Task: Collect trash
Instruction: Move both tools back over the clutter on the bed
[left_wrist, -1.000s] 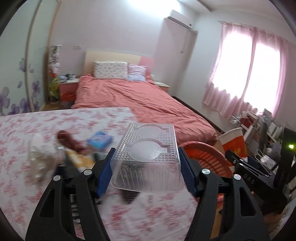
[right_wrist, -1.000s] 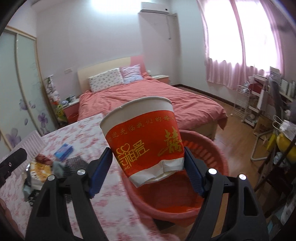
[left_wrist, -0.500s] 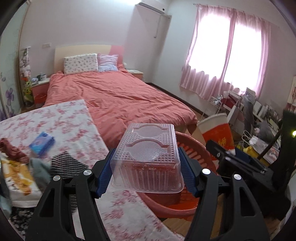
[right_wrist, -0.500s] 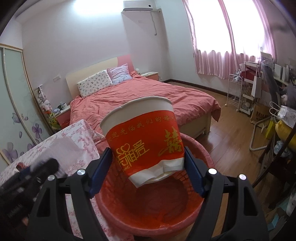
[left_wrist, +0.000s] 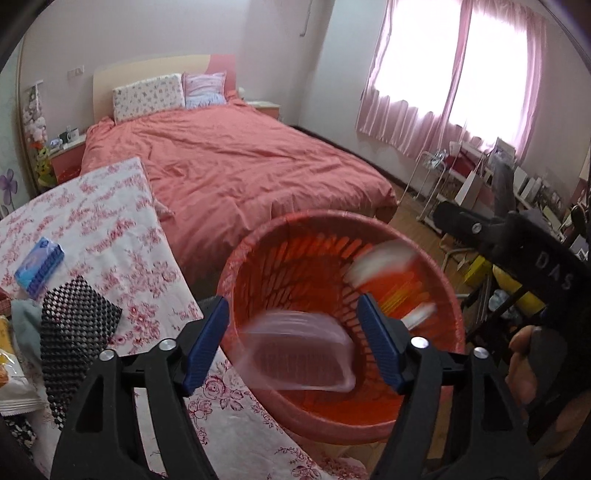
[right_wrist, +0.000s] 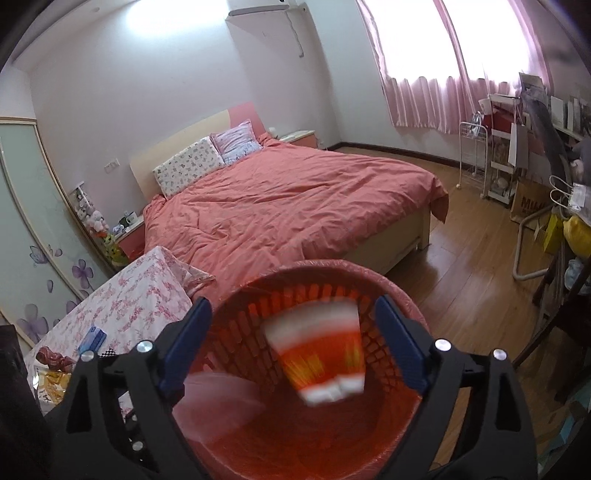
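Taking the basket (left_wrist: 258, 236) as landmark and starting farthest left of it: a snack bag (left_wrist: 11, 373) lies at the edge of the floral cloth (left_wrist: 110, 236), with a grey rag (left_wrist: 26, 325) just beside it. Both look light and limp; a pinch at a loose fold or a crimped end should serve. Nearer the basket lie a black mesh mat (left_wrist: 77, 332), soft and floppy, and a blue tissue pack (left_wrist: 38, 267), squashy and best taken across its narrow sides.

The left gripper (left_wrist: 295, 339) hangs over the basket's near rim, jaws spread wide and empty. Below it a clear tray (left_wrist: 299, 354) is blurred inside the basket, apart from the pads: thin, springy plastic, likely slick.

The right gripper (right_wrist: 291, 345) also stands wide apart over the basket, holding nothing. The cup (right_wrist: 321, 358), a light paper thing that crushes easily, is blurred inside the basket between the fingers but free of them.

Right of the basket are bare floor, a wire rack (right_wrist: 472, 155) and cluttered shelves, well apart. Nothing blocks the way back to the cloth but the basket rim itself.
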